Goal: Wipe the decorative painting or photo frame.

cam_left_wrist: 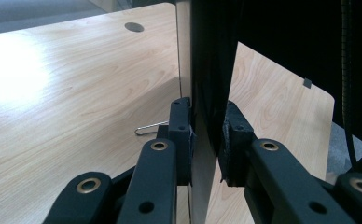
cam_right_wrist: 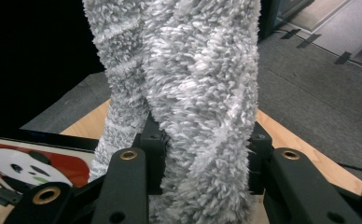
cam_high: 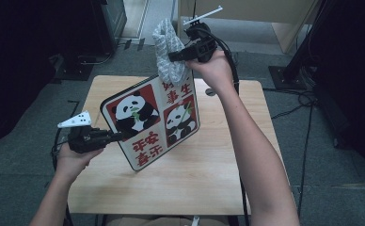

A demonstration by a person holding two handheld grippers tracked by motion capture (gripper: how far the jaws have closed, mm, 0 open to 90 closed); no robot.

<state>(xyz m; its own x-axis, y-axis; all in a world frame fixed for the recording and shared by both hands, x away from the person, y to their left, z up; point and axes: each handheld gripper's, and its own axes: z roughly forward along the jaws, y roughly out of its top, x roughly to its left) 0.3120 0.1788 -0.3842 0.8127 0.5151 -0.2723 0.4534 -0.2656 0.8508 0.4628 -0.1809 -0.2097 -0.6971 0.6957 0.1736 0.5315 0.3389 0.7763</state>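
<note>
Above the wooden table [cam_high: 180,188], the left gripper [cam_high: 117,136] clamps a tilted red-and-white panda picture board [cam_high: 152,117] while the right gripper [cam_high: 178,55] pinches a fluffy grey cloth [cam_high: 167,47] against its top edge; hard wiping may twist the board loose.

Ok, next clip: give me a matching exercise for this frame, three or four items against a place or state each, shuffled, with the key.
Column one:
1. panda board
2. grey fluffy cloth
3. left gripper
4. wooden table

Column two:
A. clamped on the board's lower left edge
B. held tilted above the tabletop, picture side facing the camera in the high view
C. under everything, with a thin metal clip lying on it
D. bunched between the right gripper's jaws at the board's top edge

Pairs: 1-B, 2-D, 3-A, 4-C
</note>
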